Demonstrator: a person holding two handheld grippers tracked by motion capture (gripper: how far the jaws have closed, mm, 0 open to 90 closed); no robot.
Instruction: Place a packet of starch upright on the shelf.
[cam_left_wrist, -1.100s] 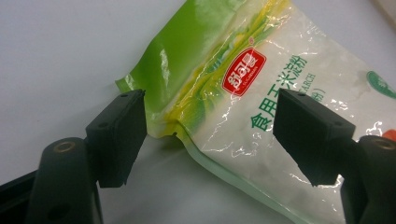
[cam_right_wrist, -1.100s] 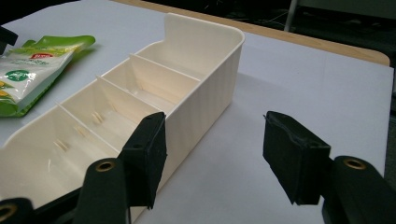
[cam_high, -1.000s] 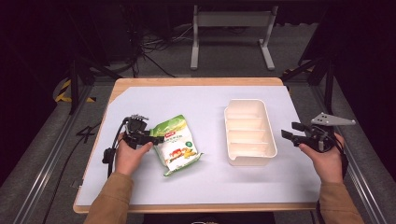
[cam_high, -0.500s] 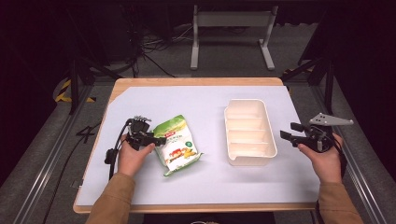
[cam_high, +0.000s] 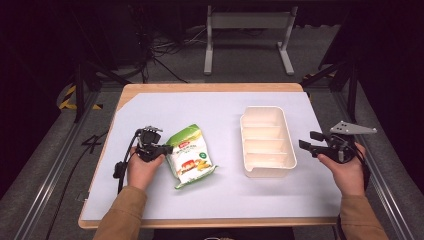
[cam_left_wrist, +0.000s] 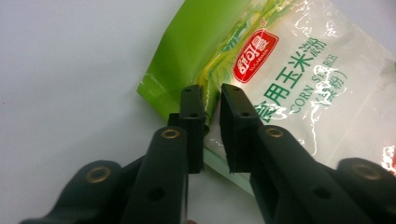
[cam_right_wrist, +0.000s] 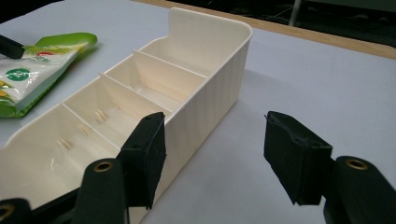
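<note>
Nearest us, our left gripper (cam_high: 161, 148) sat at the left edge of the corn starch bag (cam_high: 191, 156), low on the bench (cam_high: 220, 107). In the left gripper view the left gripper (cam_left_wrist: 211, 100) had its jaws nearly together, a thin gap showing, with the edge of the corn starch bag (cam_left_wrist: 280, 70) running between them; we couldn't tell whether they actually pinched the film. The bag lay flat on the white bench cover, green end pointing away from us, left of centre and apart from the tray. Our right gripper (cam_high: 310, 141) was held just right of the white tray (cam_high: 267, 141), with its jaws wide apart and nothing between them. In the right gripper view the right gripper (cam_right_wrist: 212, 156) straddled the tray's long wall: one jaw over the nearest compartment of the white tray (cam_right_wrist: 219, 79), the other over bare bench outside it, no contact visible. The tray was split into four compartments, all empty, long axis running away from us. Beyond the bench, a grey metal stand (cam_high: 247, 35) stood on the floor.
</note>
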